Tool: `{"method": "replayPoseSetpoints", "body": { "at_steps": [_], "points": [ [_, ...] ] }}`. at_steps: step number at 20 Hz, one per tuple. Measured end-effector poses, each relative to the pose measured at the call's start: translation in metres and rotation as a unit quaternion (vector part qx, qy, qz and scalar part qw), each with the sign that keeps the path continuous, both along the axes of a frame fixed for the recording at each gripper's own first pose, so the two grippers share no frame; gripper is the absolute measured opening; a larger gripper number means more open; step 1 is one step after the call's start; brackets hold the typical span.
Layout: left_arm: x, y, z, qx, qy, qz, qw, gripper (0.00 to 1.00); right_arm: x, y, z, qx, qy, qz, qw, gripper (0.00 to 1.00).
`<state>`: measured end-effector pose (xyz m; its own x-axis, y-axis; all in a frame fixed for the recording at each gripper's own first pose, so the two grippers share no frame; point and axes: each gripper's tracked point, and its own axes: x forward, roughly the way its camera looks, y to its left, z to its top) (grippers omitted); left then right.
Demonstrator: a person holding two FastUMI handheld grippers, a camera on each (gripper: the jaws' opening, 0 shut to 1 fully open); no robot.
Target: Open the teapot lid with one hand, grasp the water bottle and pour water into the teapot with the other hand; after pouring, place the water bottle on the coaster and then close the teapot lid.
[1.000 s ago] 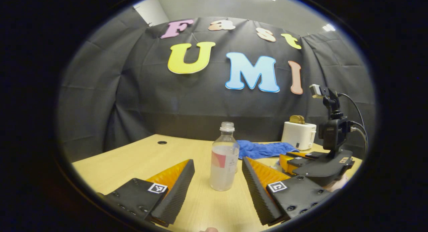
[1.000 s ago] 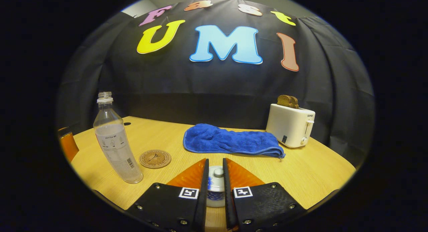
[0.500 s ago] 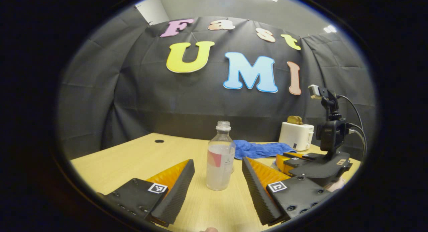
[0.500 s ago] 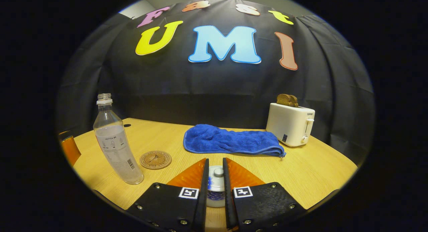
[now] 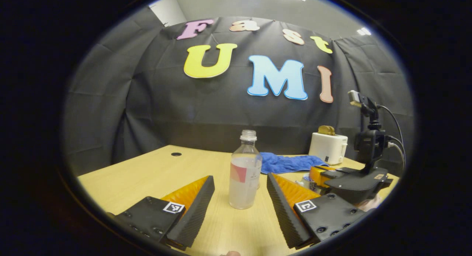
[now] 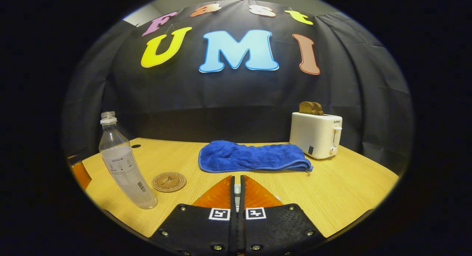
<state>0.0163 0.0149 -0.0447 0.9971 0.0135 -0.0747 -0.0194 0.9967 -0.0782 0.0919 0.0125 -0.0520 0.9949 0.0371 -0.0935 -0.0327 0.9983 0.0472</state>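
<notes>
A clear ribbed plastic water bottle, uncapped, stands upright on the wood-grain bench between the left gripper's wide-spread fingers. The right gripper has pinched nearly closed since 0.5 seconds ago, on a pale sliver, presumably the teapot lid. Round coaster at 9 o'clock; plush blue towel and toaster beyond.

My left jaws stand wide with bare tabletop between them up to the water bottle, the coaster just beside it lies uncovered, while towel and toaster block the far side.
</notes>
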Motion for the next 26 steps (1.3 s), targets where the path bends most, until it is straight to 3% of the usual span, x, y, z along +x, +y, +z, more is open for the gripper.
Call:
{"method": "replayPoseSetpoints", "body": {
  "at_steps": [8,19,26],
  "points": [
    [0.022,-0.007,-0.011,0.025,0.016,-0.014,0.999,1.0,-0.012,-0.012,0.027,0.015,-0.047,-0.002,0.999,0.01],
    [0.072,-0.007,-0.018,0.073,0.029,-0.013,0.997,1.0,-0.023,-0.052,0.033,0.052,-0.056,-0.038,0.996,0.01],
    [0.094,-0.01,-0.028,0.093,0.033,-0.017,0.995,1.0,-0.026,-0.063,0.039,0.048,-0.068,-0.054,0.995,0.01]
  ]
}}
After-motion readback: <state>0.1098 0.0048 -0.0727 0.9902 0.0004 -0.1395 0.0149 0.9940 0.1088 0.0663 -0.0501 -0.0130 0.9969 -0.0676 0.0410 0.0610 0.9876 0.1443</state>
